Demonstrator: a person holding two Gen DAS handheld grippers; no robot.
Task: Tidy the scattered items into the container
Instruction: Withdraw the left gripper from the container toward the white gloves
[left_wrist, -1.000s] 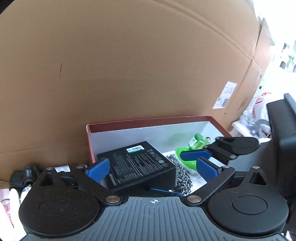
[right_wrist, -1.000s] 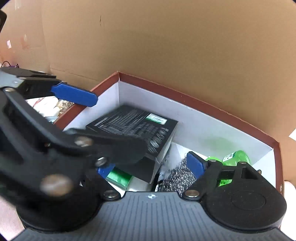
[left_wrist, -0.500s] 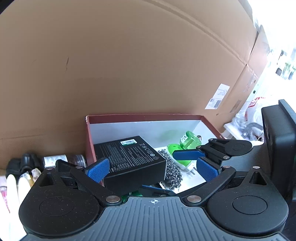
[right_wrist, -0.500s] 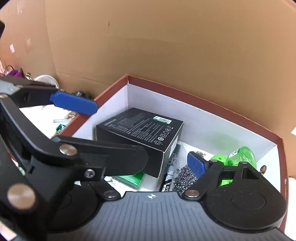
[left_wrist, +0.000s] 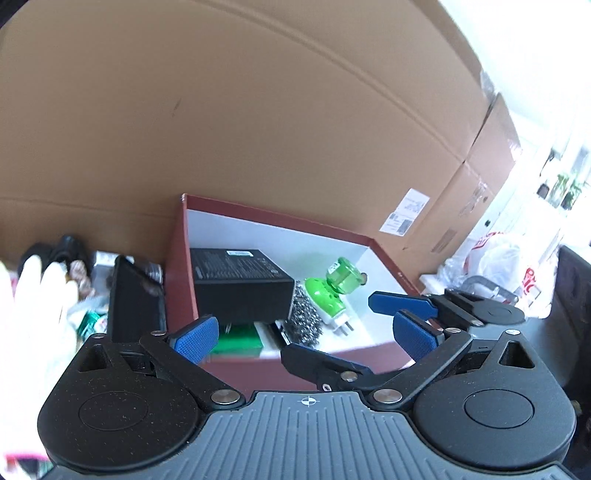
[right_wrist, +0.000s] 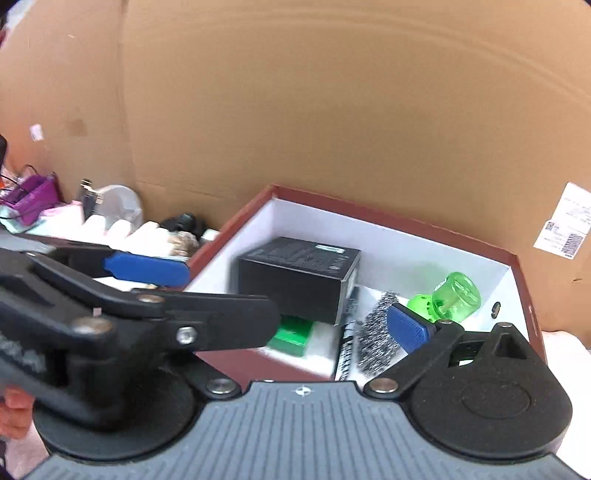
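Right wrist: gripper (right_wrist: 291, 325) opening, seemingly backed off box (right_wrist: 515, 275)

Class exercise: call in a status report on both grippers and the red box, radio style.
Left gripper open, empty. Right gripper opening, empty. Black carton, steel scrubber, green plug-in inside red box. Loose items left outside.

Dark red container (left_wrist: 177, 280) with white inside, black box (right_wrist: 295, 277), green bottle (right_wrist: 456, 295)

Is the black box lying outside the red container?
No, the black box sits inside the red container, against its left wall beside the steel scourer.
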